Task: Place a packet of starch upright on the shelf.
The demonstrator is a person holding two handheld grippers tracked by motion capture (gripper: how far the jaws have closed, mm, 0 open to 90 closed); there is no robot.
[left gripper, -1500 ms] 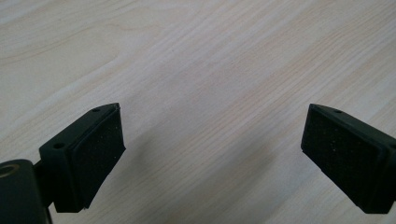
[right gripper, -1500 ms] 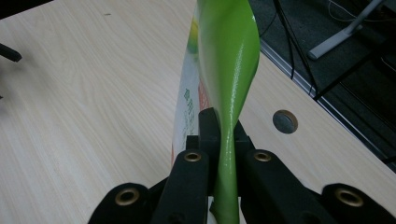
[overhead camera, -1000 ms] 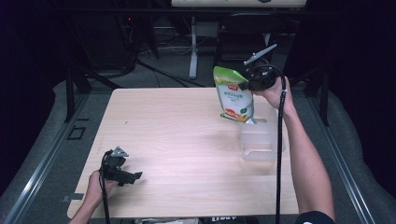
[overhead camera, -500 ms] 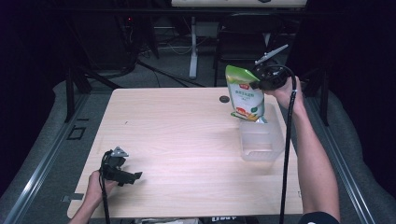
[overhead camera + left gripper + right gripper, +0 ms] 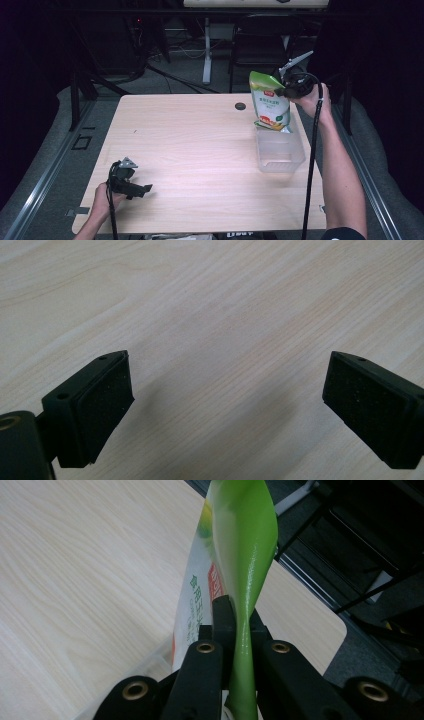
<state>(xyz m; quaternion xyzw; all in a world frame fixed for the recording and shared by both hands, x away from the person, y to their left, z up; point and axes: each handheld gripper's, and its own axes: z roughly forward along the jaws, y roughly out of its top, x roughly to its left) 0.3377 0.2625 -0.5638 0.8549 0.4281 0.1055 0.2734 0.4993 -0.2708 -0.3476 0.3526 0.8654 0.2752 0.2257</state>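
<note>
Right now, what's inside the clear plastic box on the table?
The clear box looks empty in the high view. The green bag, pinched by the right gripper, hangs over its far end, with its bottom corner at the rim, hiding that bit of the inside.

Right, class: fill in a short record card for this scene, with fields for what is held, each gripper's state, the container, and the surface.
held item: green pouch, hanging by its top edge above the far end of the tub
right gripper: shut on the pouch's upper edge, raised over the table's far right part
left gripper: open, nothing between its jaws, low over the near left part of the table
container: clear plastic tub, nothing visible inside it
surface: light wooden table
other: small dark round spot near the far edge
</note>
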